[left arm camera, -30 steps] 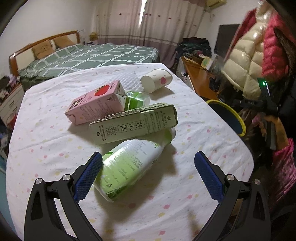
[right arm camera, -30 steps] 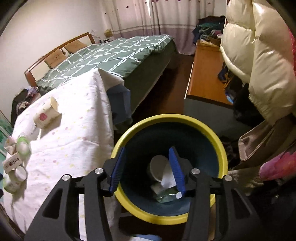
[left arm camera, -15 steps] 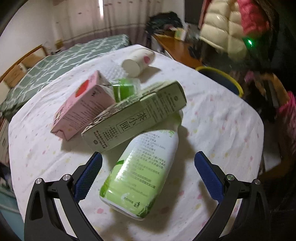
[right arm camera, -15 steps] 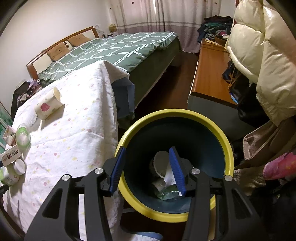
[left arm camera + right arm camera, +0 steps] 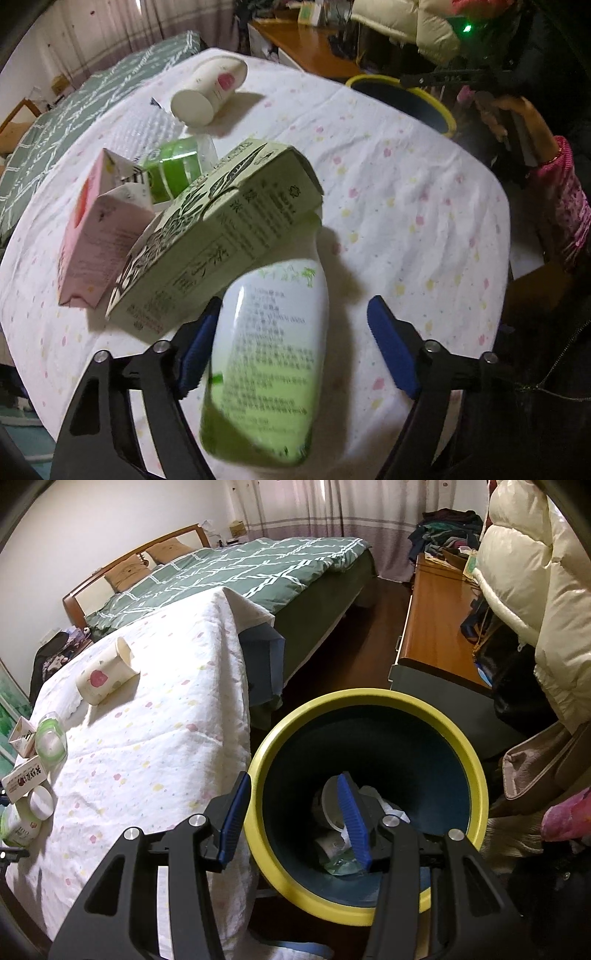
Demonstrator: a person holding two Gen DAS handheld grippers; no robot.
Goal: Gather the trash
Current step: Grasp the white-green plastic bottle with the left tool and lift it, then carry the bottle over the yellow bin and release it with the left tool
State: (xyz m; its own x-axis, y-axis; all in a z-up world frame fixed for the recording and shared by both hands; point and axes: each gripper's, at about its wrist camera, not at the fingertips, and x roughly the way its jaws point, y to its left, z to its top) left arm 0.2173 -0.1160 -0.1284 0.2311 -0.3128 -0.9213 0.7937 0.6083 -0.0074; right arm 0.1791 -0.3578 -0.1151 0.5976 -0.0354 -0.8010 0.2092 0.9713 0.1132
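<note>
Where yellow-rimmed bin (image 5: 476, 775): discarded cups (image 5: 328, 805).

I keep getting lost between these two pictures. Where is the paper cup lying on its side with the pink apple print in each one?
Left wrist view: the paper cup lies near the top, left of centre, at the far end of the table, base toward the camera.
Right wrist view: the cup lies at the left, above the middle, mouth facing away.
Shared landmark: the yellow-rimmed bin beside the table.
</note>
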